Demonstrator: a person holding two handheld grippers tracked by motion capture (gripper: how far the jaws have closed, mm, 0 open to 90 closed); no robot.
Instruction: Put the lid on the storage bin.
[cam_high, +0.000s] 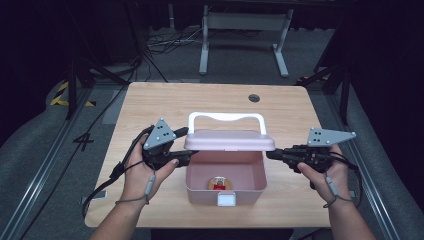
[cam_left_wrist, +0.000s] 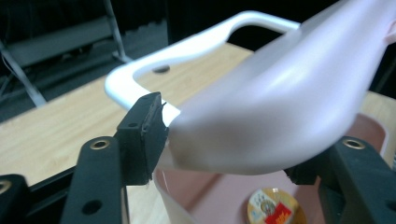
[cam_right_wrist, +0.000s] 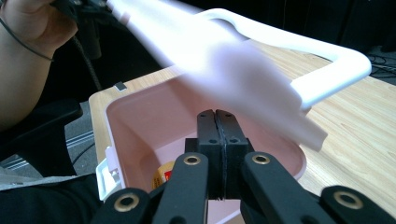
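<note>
I have the pink lid (cam_high: 230, 140) raised and roughly level over the far part of the pink box (cam_high: 225, 184), which sits near the middle of the table (cam_high: 150, 105), a little toward the near edge. The lid's white handle (cam_high: 226, 117) stands out on its far side, and the box below is open toward me, with a small round item with a red and gold label (cam_high: 218, 183) lying on its floor near the front wall, just behind the white latch (cam_high: 226, 200). At the lid's left end is my left claw (cam_high: 186, 146); in the left gripper view its jaws stand apart on either side of the lid's rounded corner (cam_left_wrist: 275, 116), one pad (cam_left_wrist: 144, 135) just beside the edge where the handle (cam_left_wrist: 140, 74) meets the lid, the other lower down under the rim, and I cannot tell whether either pad touches the plastic. At the lid's right end is my right claw (cam_high: 272, 154); in the right gripper view its two jaws are pressed flat together with nothing between them (cam_right_wrist: 217, 140), sitting under the blurred lid (cam_right_wrist: 224, 74) and above the box's open cavity (cam_right_wrist: 140, 135). From there I also see the labelled item (cam_right_wrist: 163, 177) at the box's bottom and my other hand (cam_right_wrist: 32, 23) beyond the lid. Both hands come in from the near edge, each wrapped around its gripper with a grey plate on top. Beyond the table lie a dark floor, loose cables and a grey metal frame (cam_high: 245, 35).
</note>
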